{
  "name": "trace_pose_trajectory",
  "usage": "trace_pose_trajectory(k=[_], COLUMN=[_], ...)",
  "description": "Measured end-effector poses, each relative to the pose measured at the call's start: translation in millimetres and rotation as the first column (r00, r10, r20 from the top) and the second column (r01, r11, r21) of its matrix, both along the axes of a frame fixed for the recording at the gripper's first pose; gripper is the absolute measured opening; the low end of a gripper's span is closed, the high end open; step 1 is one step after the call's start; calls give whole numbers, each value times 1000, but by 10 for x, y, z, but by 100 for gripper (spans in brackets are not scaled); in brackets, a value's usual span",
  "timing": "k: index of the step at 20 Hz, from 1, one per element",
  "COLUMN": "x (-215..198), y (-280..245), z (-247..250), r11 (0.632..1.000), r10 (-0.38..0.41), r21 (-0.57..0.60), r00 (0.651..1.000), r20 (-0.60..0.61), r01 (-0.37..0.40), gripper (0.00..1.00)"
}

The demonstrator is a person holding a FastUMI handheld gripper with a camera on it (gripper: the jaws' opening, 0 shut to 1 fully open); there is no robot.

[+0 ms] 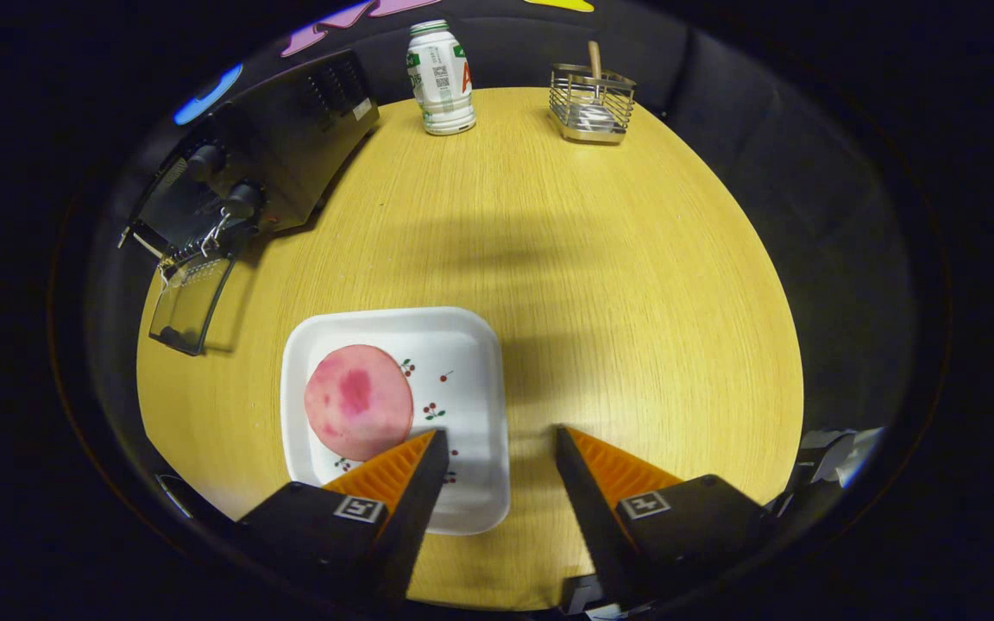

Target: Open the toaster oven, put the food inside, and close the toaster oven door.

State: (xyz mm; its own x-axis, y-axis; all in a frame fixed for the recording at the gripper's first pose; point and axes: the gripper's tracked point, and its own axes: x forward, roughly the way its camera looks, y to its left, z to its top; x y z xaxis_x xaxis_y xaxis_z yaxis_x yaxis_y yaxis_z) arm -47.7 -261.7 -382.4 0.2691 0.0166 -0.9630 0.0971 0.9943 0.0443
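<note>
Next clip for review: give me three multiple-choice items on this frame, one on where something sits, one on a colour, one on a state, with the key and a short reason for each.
1. Where is the pink round food?
A. On the white plate, just ahead of the fingers
B. Inside the toaster oven
C. In the wire basket

2. What colour is the table?
A. White
B. Yellow wood
C. Grey

3. What state is the toaster oven door in?
A. Shut
B. Folded down open
C. Taken off and lying on the plate

Key:
1 A, the food lies on the plate, ahead of the near finger.
2 B, the bare tabletop shows yellow wood grain.
3 B, the glass door hangs down in front of the oven.

The gripper is open and holds nothing.
</note>
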Motion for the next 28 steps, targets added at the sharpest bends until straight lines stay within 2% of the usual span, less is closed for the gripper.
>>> trace_pose_trajectory(k=[1,3,4,6,8,10,14,18,21,24,28], x=[1,2,7,-14,-21,-40,-44,-64,-87,-173,-237], y=[10,7,-33,-40,-69,-84,-57,-53,-17,107,316], z=[-6,-34,-37,-25,-31,-9,0,28,18,29,54], r11=[1000,1000,1000,997,987,980,978,954,917,880,811], r10=[-14,-17,-16,-63,-131,-150,-113,-183,-271,-301,-346], r21=[5,11,4,39,77,115,169,234,291,364,468], r00=[1000,999,998,993,983,982,992,982,961,951,933], r20=[-21,-52,-62,-100,-126,-118,-56,-38,-53,-65,-100], r01=[14,18,17,67,141,163,121,186,274,304,351], gripper=[60,48,48,30,19,12,6,6,6,5,5])
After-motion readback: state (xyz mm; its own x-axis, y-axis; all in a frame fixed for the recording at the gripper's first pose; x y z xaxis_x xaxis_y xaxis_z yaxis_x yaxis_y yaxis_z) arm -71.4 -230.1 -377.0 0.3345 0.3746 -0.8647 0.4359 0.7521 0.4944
